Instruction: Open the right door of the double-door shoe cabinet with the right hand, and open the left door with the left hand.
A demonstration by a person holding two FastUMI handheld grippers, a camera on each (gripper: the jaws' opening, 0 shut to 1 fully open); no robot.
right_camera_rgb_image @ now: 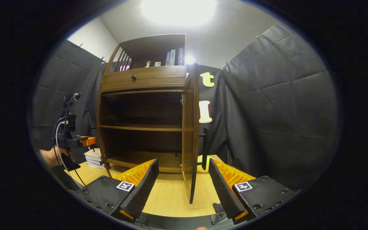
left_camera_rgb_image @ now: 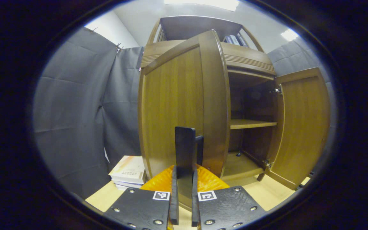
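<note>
Left gripper has its fingers drawn together on the dark vertical bar handle of the left door, both pressing its sides. From my spot that door stands swung well out from the shoe cabinet, its edge facing the camera. In the right gripper view the same tool shows far off at the left, held by a hand near the cabinet's left side, though the left door itself I cannot make out there. A stack of books lies on the floor beside the cabinet.

Moving rightward, the open interior shows a middle shelf and the cabinet's bottom board, both bare as far as I can see. The right door is swung wide on its hinges.

Right gripper hangs with its fingers spread wide apart, holding nothing; the right door's edge stands between them but apart from both, and that door's handle sits just beyond.

These doors look like stiff wood panels, moderately heavy, rigid on metal hinges, so they should swing smoothly without flexing. The bar handle is the sensible hold: slim, hard and probably a little slick, so a firm squeeze mid-length seems best. Pull along the hinge arc, not straight out.
</note>
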